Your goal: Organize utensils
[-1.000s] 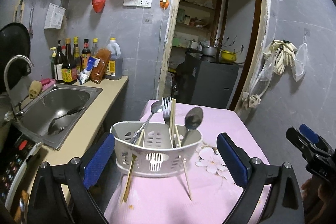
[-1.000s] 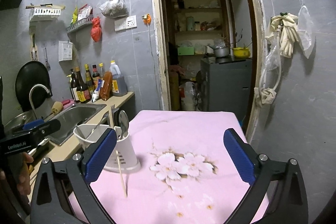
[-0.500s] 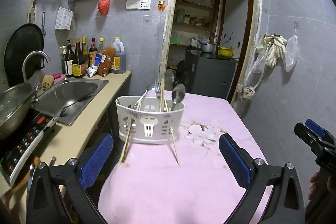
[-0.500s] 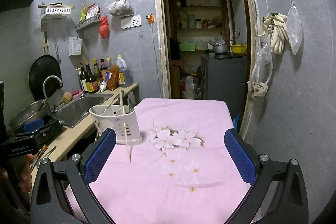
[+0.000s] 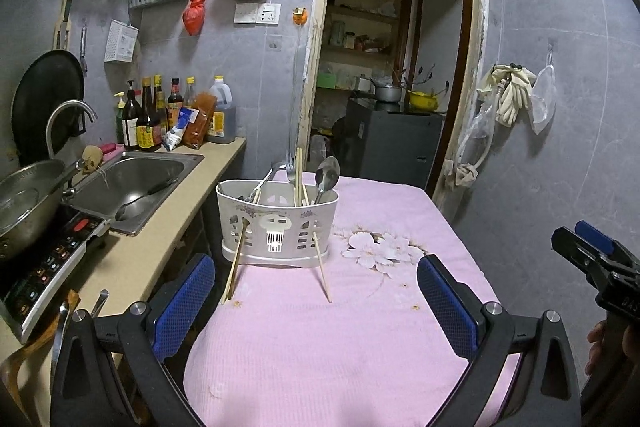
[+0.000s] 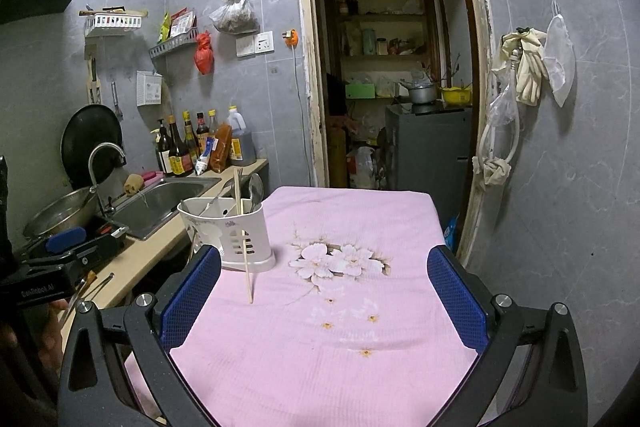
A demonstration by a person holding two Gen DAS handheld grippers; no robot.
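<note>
White plastic caddy (image 5: 277, 227); matt pink cloth (image 5: 340, 339).

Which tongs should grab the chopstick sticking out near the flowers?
Probably the right tongs. That chopstick leans from the white holder just ahead of them on the pink cloth. Both tongs are open and empty.

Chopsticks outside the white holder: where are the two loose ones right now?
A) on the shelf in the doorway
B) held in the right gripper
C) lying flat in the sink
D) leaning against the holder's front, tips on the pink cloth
D: one chopstick and another chopstick slant against the front of the white holder, lower tips on the pink cloth.
</note>
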